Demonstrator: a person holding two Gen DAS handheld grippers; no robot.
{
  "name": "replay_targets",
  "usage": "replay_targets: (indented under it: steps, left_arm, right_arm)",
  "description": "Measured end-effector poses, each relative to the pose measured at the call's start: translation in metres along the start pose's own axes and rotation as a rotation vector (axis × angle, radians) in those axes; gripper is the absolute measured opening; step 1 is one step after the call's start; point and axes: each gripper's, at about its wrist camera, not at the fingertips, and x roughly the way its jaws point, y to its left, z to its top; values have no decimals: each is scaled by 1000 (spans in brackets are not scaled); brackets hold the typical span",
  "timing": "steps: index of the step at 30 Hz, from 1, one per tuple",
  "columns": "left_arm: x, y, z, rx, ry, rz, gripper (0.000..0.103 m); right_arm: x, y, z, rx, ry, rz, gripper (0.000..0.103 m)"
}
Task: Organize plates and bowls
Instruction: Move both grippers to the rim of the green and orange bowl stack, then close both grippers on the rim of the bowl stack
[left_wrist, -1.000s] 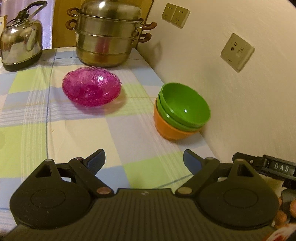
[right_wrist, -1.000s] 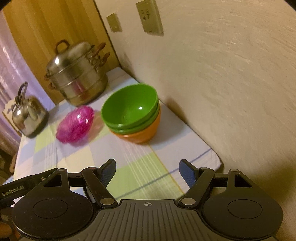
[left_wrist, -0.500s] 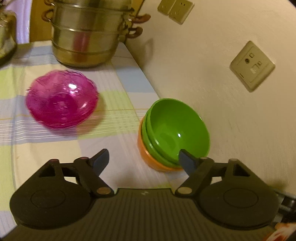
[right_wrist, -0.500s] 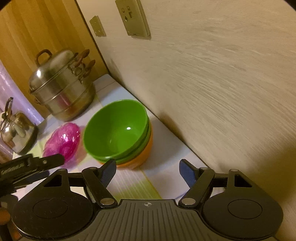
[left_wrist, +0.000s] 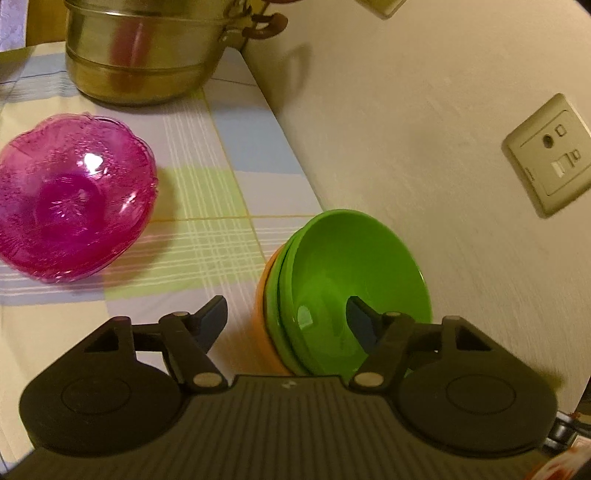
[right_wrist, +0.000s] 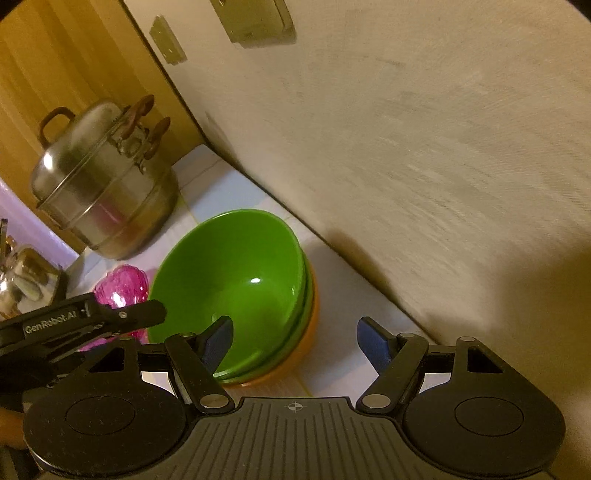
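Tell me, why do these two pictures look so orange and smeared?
Left wrist view: warm dim light, glare spot on the pink glass bowl, blurred wall socket. Right wrist view: streaky motion blur across the wall, highlight in the green bowl, fisheye bending at the edges.

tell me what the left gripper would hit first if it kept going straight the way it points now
Most likely the stacked bowls: the left gripper, its jaws closing with nothing pressed yet, straddles the near rim of the top green bowl, which sits nested over the orange bowl. Depth is uncertain.
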Motion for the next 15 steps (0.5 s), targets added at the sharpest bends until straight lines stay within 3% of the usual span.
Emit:
replay_targets:
  steps: [15]
  left_arm:
    - [37,2,13,16,87,11,46]
  right_arm:
    - [46,-10,16,83,97,-16,59]
